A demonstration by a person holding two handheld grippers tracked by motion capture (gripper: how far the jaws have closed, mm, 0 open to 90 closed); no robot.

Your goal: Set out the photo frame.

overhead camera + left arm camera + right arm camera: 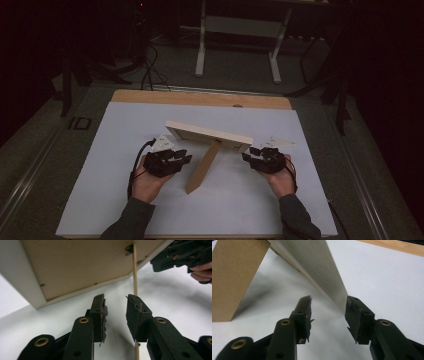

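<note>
mostly pale wooden picture frame [209, 134], flat fibreboard stand [203, 166], smooth white mat [100, 170]

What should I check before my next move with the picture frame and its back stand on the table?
1. Frame stands, propped on its stand: ok.
2. Left hand-held gripper jaws apart, nothing between them: ok.
3. Right hand-held gripper jaws apart at the frame's edge; pads pressing it: cannot tell.
4. Stand's foot rests on the white mat: ok.
5. Stand hinge firm: cannot tell.
</note>
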